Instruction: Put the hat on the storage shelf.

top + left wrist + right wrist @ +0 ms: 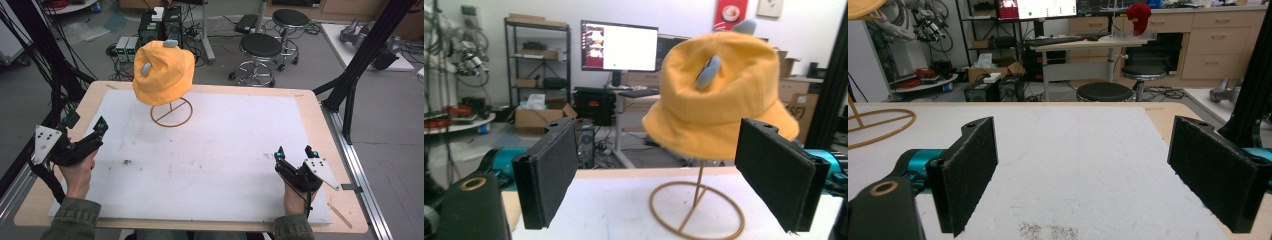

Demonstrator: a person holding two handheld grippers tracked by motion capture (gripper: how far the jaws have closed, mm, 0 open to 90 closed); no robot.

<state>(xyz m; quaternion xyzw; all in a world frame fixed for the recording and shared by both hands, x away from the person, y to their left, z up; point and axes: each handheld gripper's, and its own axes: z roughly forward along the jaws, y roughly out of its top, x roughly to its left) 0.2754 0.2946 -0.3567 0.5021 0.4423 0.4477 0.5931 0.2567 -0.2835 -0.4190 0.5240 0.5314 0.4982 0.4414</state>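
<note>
No legible text in any view.

Monitor (619, 46) behind the table, left gripper view: bright window with small thumbnails at its left edge; lettering too small to make out.

Red poster (729, 14) on the wall, same view: white round mark in its middle, possibly a logo; no words readable.

Cardboard box (799, 110) at the right, same view: dark printed mark on its side, partly hidden by the hat brim and blurred; cannot tell the letters.

Second screen (1040, 8) at the top of the right gripper view: rows of small icons, nothing readable.
</note>
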